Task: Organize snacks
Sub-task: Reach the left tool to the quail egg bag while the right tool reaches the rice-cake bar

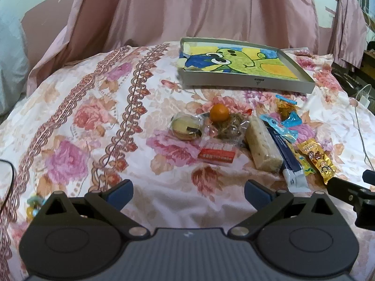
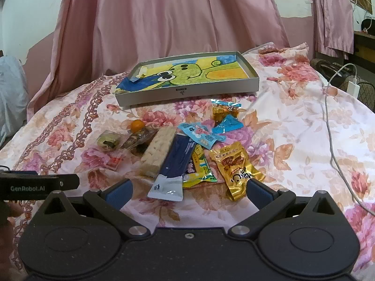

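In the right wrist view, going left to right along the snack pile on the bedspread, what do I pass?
Round cookie in clear wrap → pale nougat bar → dark blue packet → gold packet → white charging cable. The small orange and the light blue packets lie farther back, so I leave them out.

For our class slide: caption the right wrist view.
Open right gripper hovers before scattered snacks on a floral bedspread; shallow tray behind.
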{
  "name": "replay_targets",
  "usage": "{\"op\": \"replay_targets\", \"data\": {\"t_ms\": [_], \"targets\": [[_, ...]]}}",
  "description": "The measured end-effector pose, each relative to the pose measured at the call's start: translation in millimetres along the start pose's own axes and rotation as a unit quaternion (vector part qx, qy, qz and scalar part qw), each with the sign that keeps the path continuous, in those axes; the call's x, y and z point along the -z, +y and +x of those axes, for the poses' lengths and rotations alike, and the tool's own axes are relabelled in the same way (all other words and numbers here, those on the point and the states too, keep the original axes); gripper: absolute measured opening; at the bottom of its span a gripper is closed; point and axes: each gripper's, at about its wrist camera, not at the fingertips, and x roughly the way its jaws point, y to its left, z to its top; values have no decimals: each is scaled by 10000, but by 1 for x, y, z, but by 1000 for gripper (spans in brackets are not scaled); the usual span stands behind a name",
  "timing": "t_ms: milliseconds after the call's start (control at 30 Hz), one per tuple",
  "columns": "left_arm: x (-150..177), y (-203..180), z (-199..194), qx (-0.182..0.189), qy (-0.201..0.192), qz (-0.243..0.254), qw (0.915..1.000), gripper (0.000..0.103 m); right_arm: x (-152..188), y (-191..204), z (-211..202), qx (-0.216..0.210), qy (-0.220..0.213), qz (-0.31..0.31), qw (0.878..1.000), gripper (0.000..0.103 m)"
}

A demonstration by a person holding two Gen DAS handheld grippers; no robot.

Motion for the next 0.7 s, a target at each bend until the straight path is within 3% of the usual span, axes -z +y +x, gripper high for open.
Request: {"op": "replay_targets", "data": {"t_ms": [700], "targets": [[-63,-11,82,370,187,562,9976,102,-29,16,69,-150,172,-585,9980,102]]}}
